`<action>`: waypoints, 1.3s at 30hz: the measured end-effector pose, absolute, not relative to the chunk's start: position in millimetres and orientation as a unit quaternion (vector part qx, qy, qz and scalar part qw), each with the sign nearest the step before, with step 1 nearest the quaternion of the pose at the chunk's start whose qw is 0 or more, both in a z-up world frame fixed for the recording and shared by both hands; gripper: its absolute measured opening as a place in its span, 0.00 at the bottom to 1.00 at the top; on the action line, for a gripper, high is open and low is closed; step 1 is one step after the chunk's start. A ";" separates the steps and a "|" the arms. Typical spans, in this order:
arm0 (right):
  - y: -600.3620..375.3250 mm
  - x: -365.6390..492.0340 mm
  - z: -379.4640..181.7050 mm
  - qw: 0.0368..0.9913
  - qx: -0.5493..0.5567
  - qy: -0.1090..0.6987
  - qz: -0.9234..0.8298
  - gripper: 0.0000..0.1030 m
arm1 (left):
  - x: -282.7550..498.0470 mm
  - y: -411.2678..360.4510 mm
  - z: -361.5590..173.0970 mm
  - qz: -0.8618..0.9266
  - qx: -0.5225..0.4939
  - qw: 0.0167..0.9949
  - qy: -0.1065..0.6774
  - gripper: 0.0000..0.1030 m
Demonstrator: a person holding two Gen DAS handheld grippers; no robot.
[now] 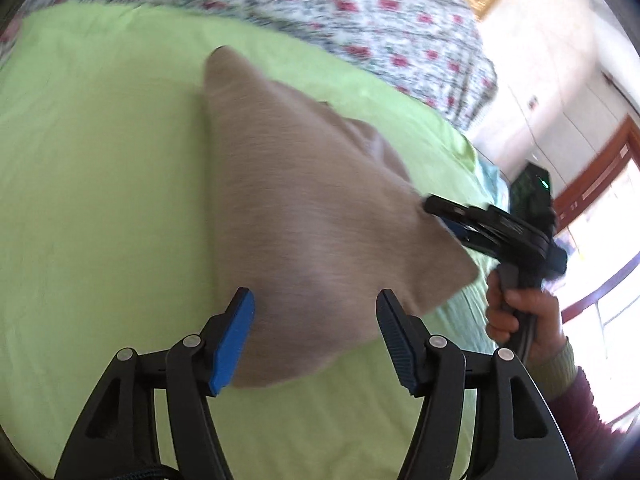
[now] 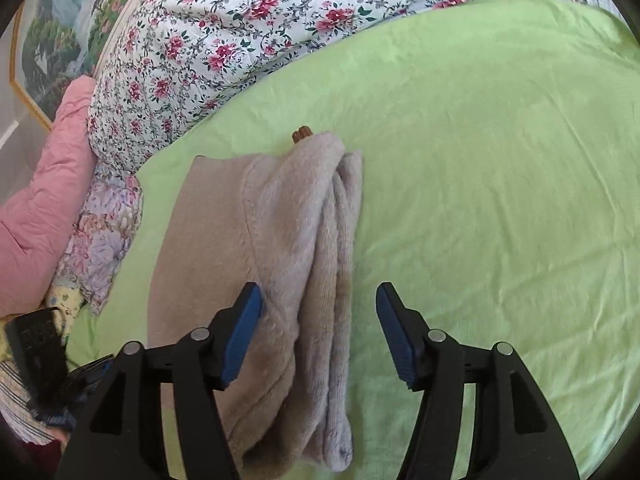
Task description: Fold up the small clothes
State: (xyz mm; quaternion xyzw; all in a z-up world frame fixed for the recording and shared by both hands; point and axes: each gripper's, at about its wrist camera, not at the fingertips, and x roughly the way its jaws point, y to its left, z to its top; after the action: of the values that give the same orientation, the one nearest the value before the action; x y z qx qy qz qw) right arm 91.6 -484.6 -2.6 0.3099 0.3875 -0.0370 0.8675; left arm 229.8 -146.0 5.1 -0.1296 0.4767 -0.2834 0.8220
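No writing legible anywhere; no containers on show; beige fleece garment (image 2: 260, 264) lay folded in thick layers on the green sheet (image 2: 480, 184) of the bed, near the floral quilt (image 2: 224, 40); left claw (image 1: 316, 332) spread wide, gripping nothing, hovering just at the garment's (image 1: 304, 216) near edge; right claw (image 2: 320, 328) likewise gaped open above the folded stack, pads apart from the cloth; seen from the left, right claw (image 1: 434, 204) at the garment's far corner.

Folded garment (image 2: 256, 264) on sheet (image 2: 480, 200), quilt (image 2: 240, 40) behind, pillow (image 2: 36, 200) at left
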 end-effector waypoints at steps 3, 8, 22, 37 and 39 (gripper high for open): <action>-483.3 96.4 -6.7 0.862 0.318 0.393 -0.029 0.64 | 245.2 -140.5 -0.8 -0.280 -0.145 0.813 0.489 0.69; -484.8 106.3 -14.0 0.856 0.334 0.395 -0.015 0.64 | 262.8 -137.1 -7.6 -0.280 -0.161 0.806 0.496 0.73; -494.8 124.5 -33.3 0.836 0.382 0.394 0.012 0.67 | 320.8 -145.7 -48.2 -0.295 -0.228 0.770 0.518 0.79; -436.3 115.7 -10.7 0.840 0.382 0.383 0.047 0.32 | 277.2 -107.8 -10.8 -0.310 -0.200 0.800 0.473 0.47; -413.1 108.3 -8.7 0.839 0.385 0.378 0.071 0.32 | 256.1 -82.7 -1.2 -0.310 -0.198 0.803 0.468 0.47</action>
State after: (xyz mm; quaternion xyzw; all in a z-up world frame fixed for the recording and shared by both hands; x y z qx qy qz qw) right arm 108.3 -413.1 -8.7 0.3845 0.3780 0.0706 0.8392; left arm 256.1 -82.7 -1.2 -0.1978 0.4683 -0.3104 0.8033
